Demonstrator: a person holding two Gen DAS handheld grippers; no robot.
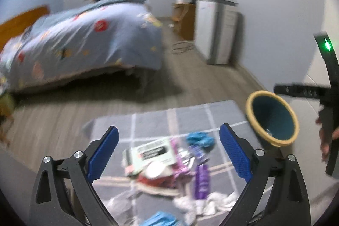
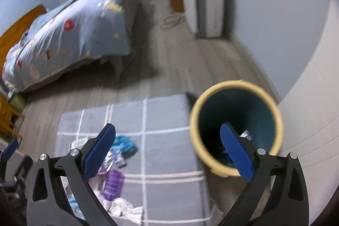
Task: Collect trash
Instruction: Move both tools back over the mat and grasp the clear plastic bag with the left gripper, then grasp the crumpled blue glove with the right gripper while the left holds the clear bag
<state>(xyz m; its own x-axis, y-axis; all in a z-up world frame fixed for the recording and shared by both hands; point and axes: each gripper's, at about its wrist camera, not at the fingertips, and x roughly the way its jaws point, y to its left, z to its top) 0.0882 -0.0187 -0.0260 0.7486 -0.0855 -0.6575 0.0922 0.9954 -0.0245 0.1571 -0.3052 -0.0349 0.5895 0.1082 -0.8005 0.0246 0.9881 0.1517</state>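
Note:
A pile of trash (image 1: 167,162) lies on a grey checked rug (image 1: 190,113): a white printed packet (image 1: 152,151), purple wrappers (image 1: 201,181), blue crumpled pieces (image 1: 200,139) and white tissues (image 1: 211,202). My left gripper (image 1: 169,154) is open and empty above the pile. A teal bin with a yellow rim (image 2: 236,126) stands at the rug's right edge and holds some scraps; it also shows in the left wrist view (image 1: 273,118). My right gripper (image 2: 168,151) is open and empty, its right finger over the bin's mouth. The trash shows at lower left in the right wrist view (image 2: 114,173).
A bed with a blue patterned quilt (image 1: 84,41) stands at the left on a wood floor (image 1: 190,77). A white cabinet (image 1: 216,31) and a wooden stand (image 1: 184,18) line the right wall, with a cable coil (image 1: 182,47) on the floor. A tiled wall (image 2: 313,120) is right of the bin.

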